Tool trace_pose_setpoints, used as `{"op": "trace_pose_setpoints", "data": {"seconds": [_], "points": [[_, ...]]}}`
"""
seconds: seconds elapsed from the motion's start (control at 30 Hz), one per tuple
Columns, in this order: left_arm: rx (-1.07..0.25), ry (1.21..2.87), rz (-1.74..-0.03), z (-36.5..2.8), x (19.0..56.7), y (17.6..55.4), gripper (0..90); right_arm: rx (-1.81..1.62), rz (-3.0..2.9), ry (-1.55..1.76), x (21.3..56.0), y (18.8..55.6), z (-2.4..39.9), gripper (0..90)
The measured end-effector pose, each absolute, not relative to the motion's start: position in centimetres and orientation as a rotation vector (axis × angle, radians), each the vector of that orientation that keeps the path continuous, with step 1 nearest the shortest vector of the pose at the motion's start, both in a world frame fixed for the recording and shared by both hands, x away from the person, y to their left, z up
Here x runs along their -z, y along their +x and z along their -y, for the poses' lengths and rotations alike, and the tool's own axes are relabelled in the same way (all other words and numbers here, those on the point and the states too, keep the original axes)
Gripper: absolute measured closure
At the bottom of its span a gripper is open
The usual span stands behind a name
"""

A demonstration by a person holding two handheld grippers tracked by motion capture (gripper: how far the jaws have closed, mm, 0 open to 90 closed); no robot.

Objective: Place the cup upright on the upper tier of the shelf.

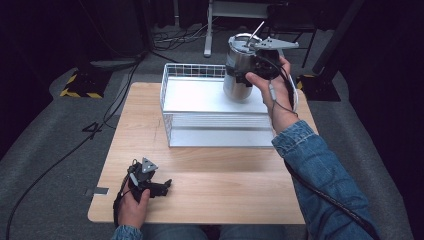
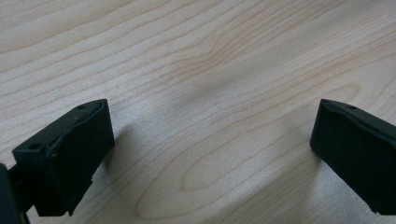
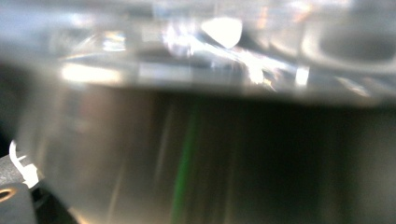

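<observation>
From the high view, the right gripper (image 1: 256,62) was up at about one o'clock over the table, clamped on the side of a stainless steel pot (image 1: 239,70) with a glass lid. The pot hung tilted above the far right corner of the white wire basket (image 1: 216,134), its long axis leaning away from upright and its base just clear of the basket floor. The left gripper (image 1: 161,187) rested at seven o'clock on the wooden table (image 1: 225,170), well apart from the pot, so the right hand was plainly the nearer one.

In the left gripper view, the jaws stood wide apart over bare wood, gripping nothing.

In the right gripper view, the pot's steel wall (image 3: 196,163) sat blurred right against the camera, the glass lid (image 3: 224,42) at twelve o'clock.
</observation>
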State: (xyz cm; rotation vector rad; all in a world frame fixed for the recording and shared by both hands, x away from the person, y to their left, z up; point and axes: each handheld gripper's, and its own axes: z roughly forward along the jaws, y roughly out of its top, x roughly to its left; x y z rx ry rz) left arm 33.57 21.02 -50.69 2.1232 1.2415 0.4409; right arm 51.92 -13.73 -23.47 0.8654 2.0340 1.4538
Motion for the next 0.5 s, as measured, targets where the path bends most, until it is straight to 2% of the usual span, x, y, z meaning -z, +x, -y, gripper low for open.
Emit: {"op": "trace_pose_setpoints", "data": {"seconds": [0.5], "points": [[-0.441,2.125,-1.240,-21.0,50.7,33.6,0.2,-1.471,-2.081,0.886,25.3,52.8,12.1,3.5]]}}
